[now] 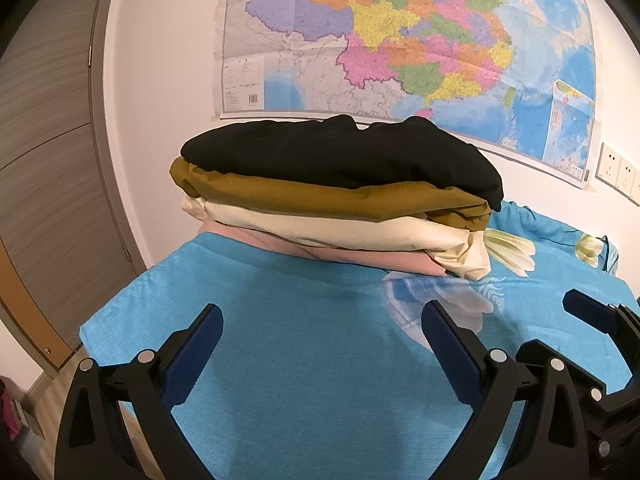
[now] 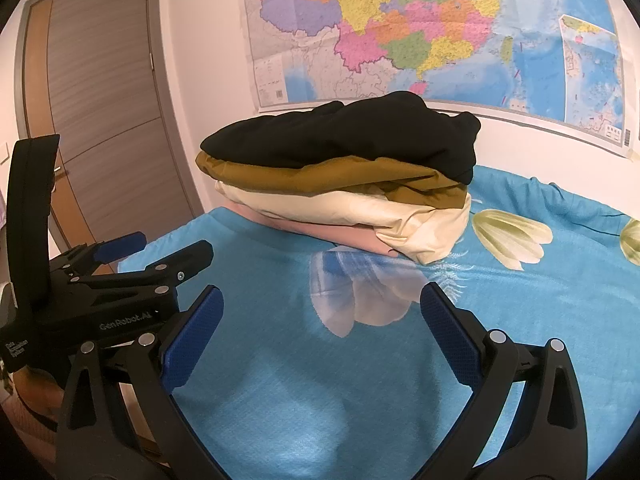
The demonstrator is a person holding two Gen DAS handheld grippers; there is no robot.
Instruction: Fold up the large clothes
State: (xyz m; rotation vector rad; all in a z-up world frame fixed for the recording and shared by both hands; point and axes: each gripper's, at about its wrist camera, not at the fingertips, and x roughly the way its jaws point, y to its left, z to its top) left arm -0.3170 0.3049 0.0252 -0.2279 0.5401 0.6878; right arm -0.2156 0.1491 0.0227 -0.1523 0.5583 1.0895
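Observation:
A stack of folded clothes (image 1: pixel 340 196) sits on the blue flowered sheet (image 1: pixel 300 340) near the wall: a black garment (image 1: pixel 340 152) on top, then mustard brown (image 1: pixel 320 196), cream (image 1: pixel 340 228) and pink (image 1: pixel 340 256). The stack also shows in the right wrist view (image 2: pixel 340 176). My left gripper (image 1: pixel 322 320) is open and empty, short of the stack. My right gripper (image 2: pixel 320 304) is open and empty too. The left gripper's body (image 2: pixel 120 280) shows at the left of the right wrist view; the right gripper's finger (image 1: pixel 588 312) shows at the right of the left view.
A large coloured map (image 1: pixel 400 40) hangs on the white wall behind the stack. A brown door (image 2: pixel 100 120) stands at the left. Wall sockets (image 1: pixel 620 172) are at the right. The bed's left edge (image 1: pixel 104 320) drops to a wooden floor.

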